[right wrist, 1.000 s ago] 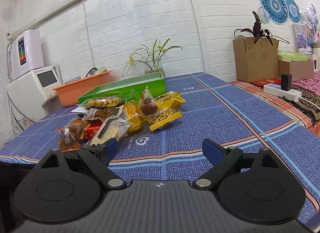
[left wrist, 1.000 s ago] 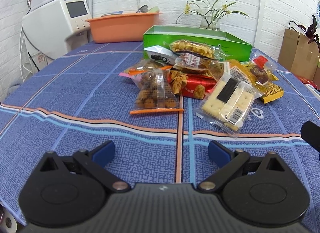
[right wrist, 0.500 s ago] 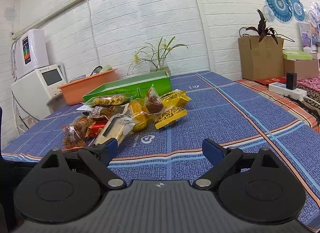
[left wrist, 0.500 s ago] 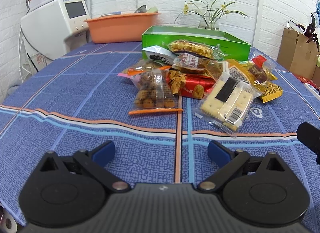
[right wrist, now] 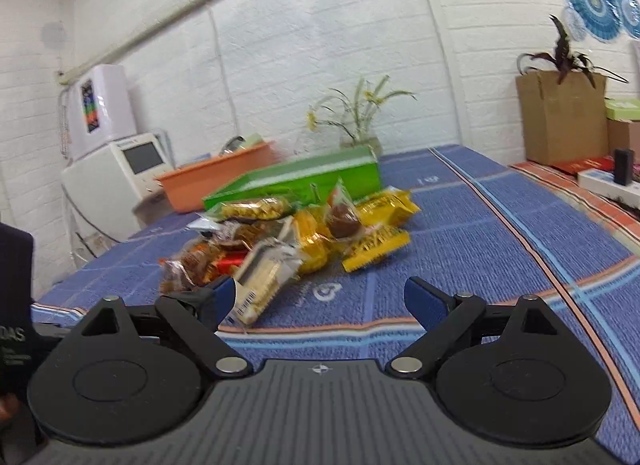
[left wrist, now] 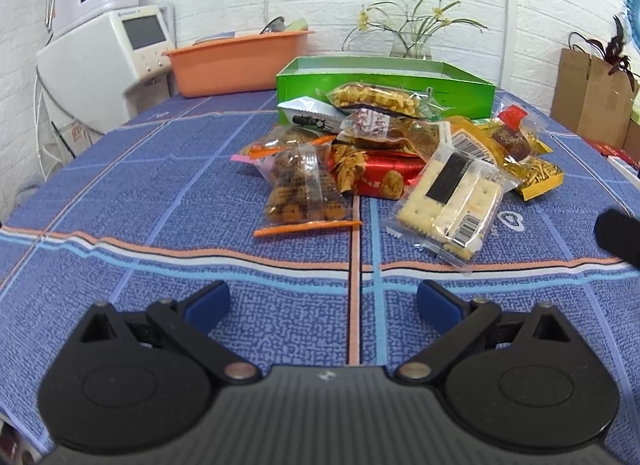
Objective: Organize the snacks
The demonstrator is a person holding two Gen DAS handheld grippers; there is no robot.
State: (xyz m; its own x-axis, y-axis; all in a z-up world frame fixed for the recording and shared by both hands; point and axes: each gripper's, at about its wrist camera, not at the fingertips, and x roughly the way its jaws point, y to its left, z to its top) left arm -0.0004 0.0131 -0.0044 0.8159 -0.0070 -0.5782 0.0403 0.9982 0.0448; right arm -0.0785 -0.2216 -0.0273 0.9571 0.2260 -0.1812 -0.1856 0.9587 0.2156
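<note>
Snack pile at frame centre on blue cloth, packets overlapping. Cracker pack tilted at right front; clear bag of brown balls at left front. Open green box behind, touching pile.

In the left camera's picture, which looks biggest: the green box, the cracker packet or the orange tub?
1. Green box, the widest.
2. Orange tub and cracker packet: they look alike, and the packet lies nearer the camera, so no ranking.
</note>
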